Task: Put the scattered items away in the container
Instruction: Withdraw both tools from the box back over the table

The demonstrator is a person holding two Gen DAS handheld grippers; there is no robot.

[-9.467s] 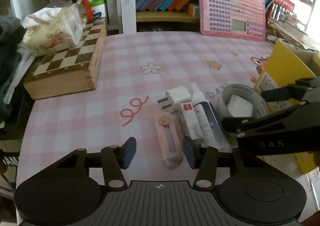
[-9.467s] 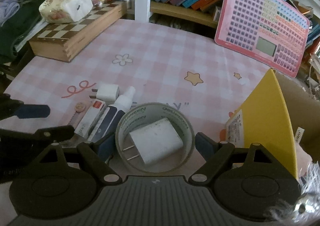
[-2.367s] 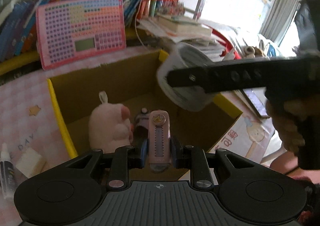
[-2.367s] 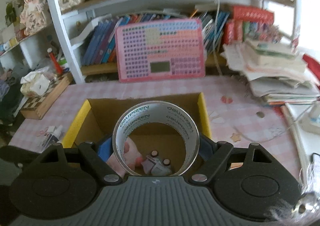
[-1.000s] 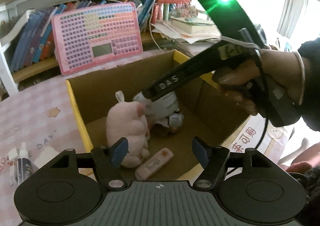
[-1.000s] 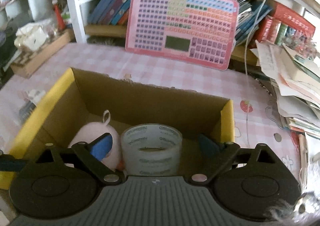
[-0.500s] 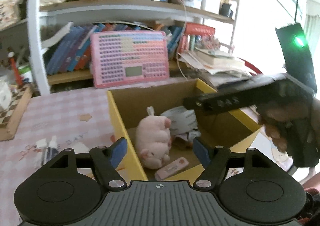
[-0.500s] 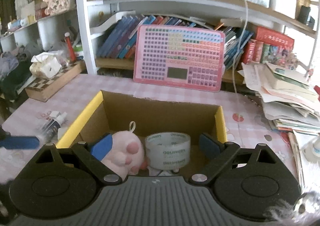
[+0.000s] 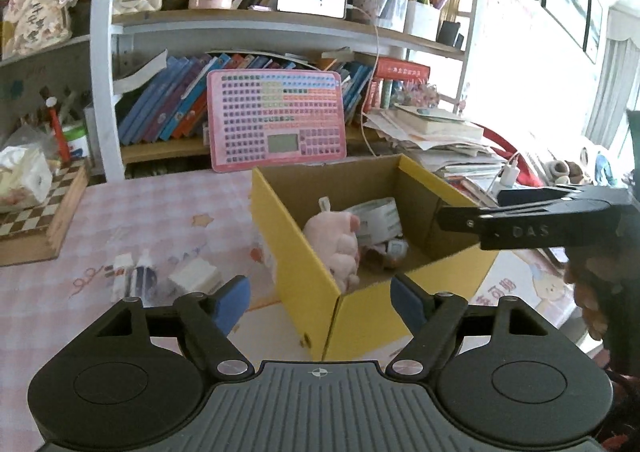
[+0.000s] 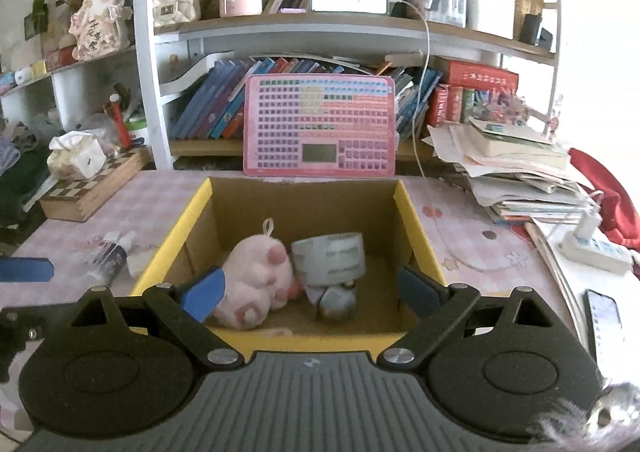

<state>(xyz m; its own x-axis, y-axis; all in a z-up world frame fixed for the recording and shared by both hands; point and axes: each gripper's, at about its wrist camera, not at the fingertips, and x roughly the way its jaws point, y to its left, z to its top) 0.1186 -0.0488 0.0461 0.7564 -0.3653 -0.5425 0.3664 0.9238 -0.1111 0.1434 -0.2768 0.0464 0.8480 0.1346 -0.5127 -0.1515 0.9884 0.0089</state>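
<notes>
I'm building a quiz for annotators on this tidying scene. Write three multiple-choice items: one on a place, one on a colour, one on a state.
1. Where is the grey roll of tape?
A. on the chessboard
B. inside the cardboard box, beside the pink plush toy
C. on the shelf

2. What colour is the box's outside?
A. yellow
B. green
C. red

3. What does the right gripper hold?
A. the tape
B. the plush
C. nothing

Answers: 1 B, the grey roll of tape sits in the cardboard box next to the pink plush toy. 2 A, its outer wall is yellow. 3 C, the right gripper is open and empty.

tape roll [image 10: 328,260] now in box [image 10: 416,228], both released
</notes>
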